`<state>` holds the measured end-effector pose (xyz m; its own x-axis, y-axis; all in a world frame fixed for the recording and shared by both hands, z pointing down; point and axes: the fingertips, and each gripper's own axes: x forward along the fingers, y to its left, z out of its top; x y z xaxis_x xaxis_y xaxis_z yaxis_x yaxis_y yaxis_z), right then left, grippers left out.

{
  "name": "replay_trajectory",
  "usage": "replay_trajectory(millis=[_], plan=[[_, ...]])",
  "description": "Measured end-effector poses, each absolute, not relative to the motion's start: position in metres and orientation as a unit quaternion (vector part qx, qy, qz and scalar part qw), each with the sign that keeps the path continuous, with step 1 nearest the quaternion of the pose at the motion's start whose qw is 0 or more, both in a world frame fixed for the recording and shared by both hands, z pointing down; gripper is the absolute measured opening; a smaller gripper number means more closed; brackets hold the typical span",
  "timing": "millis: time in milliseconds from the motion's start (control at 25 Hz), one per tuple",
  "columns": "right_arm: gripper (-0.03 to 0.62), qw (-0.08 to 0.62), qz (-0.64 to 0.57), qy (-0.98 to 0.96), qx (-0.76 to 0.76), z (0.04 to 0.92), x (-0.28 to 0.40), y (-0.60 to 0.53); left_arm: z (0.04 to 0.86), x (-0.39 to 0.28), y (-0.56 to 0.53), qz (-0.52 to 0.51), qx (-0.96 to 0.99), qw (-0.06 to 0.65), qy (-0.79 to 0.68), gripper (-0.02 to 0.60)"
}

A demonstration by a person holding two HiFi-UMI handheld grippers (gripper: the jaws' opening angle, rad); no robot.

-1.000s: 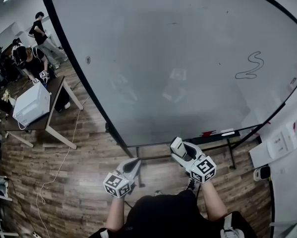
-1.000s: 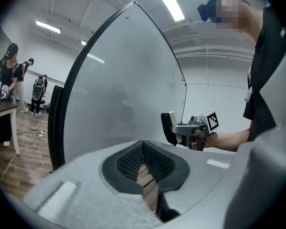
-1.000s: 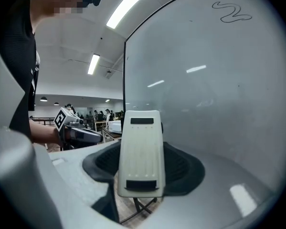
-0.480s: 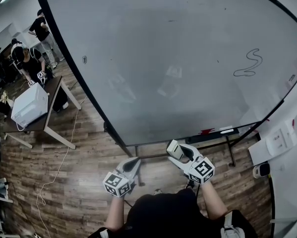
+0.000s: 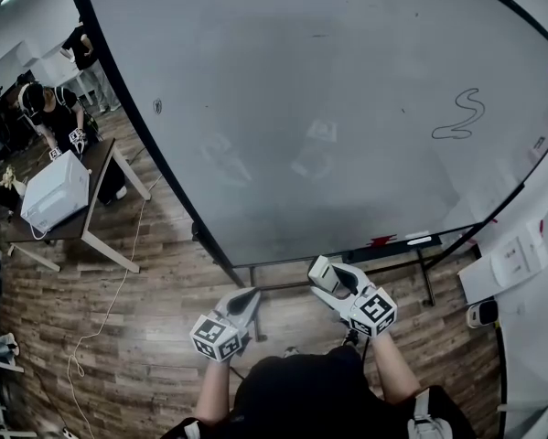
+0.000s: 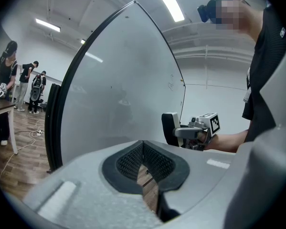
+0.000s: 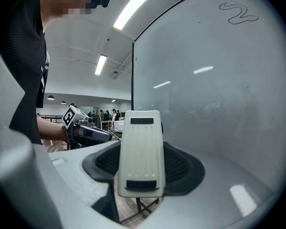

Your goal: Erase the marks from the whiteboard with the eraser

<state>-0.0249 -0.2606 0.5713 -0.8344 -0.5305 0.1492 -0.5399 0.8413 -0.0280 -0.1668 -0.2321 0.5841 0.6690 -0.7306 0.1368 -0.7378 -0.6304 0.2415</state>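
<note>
Left tongs (image 5: 247,299) clenched, nothing between them. Right tongs (image 5: 323,273) grasping the white rectangular plastic eraser (image 7: 140,151), which stands upright between the pads. Eraser held low near the bottom edge of the large black-framed whiteboard (image 5: 328,108), apart from it. Black squiggle mark (image 5: 460,118) near the board's right edge, well apart from the eraser.

The white eraser (image 7: 139,151) has black end strips; the pale-grey whiteboard (image 5: 328,108) bears a black squiggle (image 5: 458,117).
</note>
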Motion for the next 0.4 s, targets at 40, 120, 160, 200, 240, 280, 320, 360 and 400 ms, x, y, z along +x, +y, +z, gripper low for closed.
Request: replay_trajectory(millis=[40, 120, 160, 200, 240, 280, 320, 360, 400], plan=[[0.255, 0.068, 0.035, -0.957, 0.280, 0.5718, -0.0246, -0.2604, 0.5845, -0.1669, -0.2317, 0.013, 0.903, 0.140, -0.407, 0.011], [0.255, 0.068, 0.036, -0.957, 0.280, 0.5734, -0.0240, -0.2598, 0.5852, -0.1674, -0.2308, 0.014, 0.902, 0.141, -0.407, 0.011], [0.255, 0.069, 0.037, -0.957, 0.279, 0.5742, -0.0239, -0.2593, 0.5855, -0.1680, -0.2302, 0.014, 0.902, 0.142, -0.408, 0.011], [0.255, 0.070, 0.038, -0.957, 0.279, 0.5747, -0.0239, -0.2588, 0.5857, -0.1687, -0.2297, 0.013, 0.901, 0.143, -0.409, 0.011], [0.255, 0.070, 0.038, -0.957, 0.279, 0.5752, -0.0240, -0.2584, 0.5857, -0.1693, -0.2294, 0.012, 0.901, 0.144, -0.409, 0.011], [0.255, 0.071, 0.038, -0.957, 0.279, 0.5757, -0.0240, -0.2581, 0.5856, -0.1698, -0.2292, 0.012, 0.901, 0.144, -0.410, 0.011], [0.255, 0.072, 0.038, -0.957, 0.279, 0.5763, -0.0242, -0.2577, 0.5855, -0.1703, -0.2289, 0.011, 0.901, 0.144, -0.410, 0.011], [0.255, 0.072, 0.038, -0.957, 0.279, 0.5769, -0.0244, -0.2574, 0.5852, -0.1707, -0.2286, 0.010, 0.900, 0.144, -0.410, 0.011], [0.255, 0.073, 0.038, -0.957, 0.279, 0.5775, -0.0246, -0.2570, 0.5850, -0.1711, -0.2283, 0.009, 0.900, 0.144, -0.411, 0.011]])
